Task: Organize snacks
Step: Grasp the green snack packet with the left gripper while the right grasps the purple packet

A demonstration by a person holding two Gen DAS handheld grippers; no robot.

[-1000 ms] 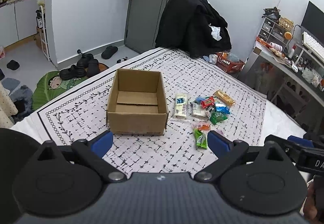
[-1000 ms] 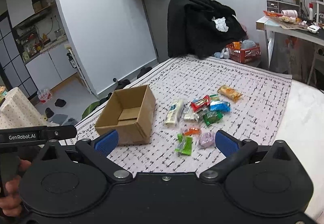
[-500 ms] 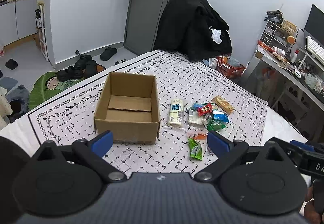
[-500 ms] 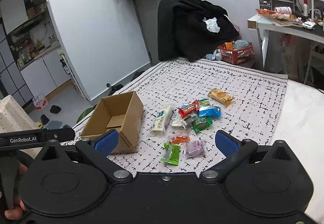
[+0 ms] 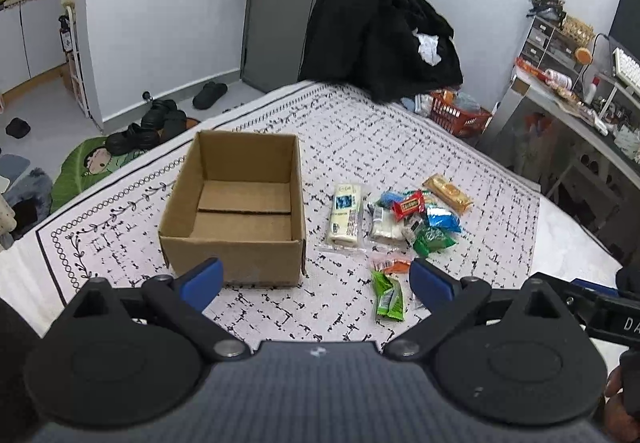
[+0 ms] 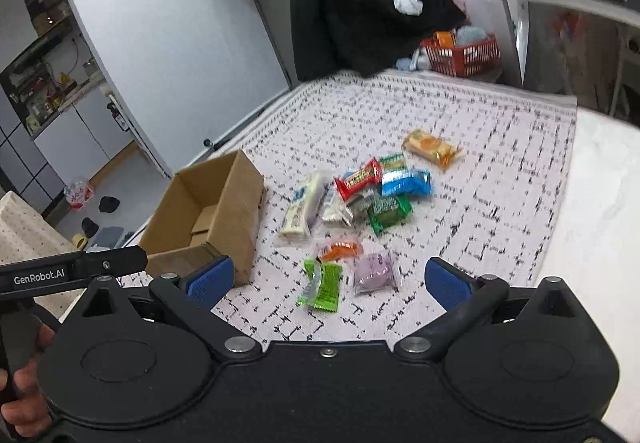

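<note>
An open, empty cardboard box (image 5: 236,207) sits on the patterned cloth; it also shows in the right wrist view (image 6: 208,215). Right of it lies a pile of wrapped snacks: a white pack (image 5: 346,213), a red bar (image 5: 408,205), a blue pack (image 6: 406,182), a green pack (image 6: 388,213), an orange bar (image 5: 448,193), a light green pack (image 6: 322,285), a purple pack (image 6: 376,273) and a small orange pack (image 6: 340,249). My left gripper (image 5: 316,281) is open and empty, in front of the box. My right gripper (image 6: 326,281) is open and empty, near the light green and purple packs.
The cloth (image 5: 400,147) covers a bed. A chair draped with black clothes (image 5: 380,31) stands at the far edge, with a red basket (image 5: 460,115) beside it. A cluttered desk (image 5: 580,99) is on the right. Shoes (image 5: 160,123) lie on the floor at left.
Both grippers have moved forward and down toward the box and snacks, which now look larger. The right view has swung left. Both stay open and empty.
</note>
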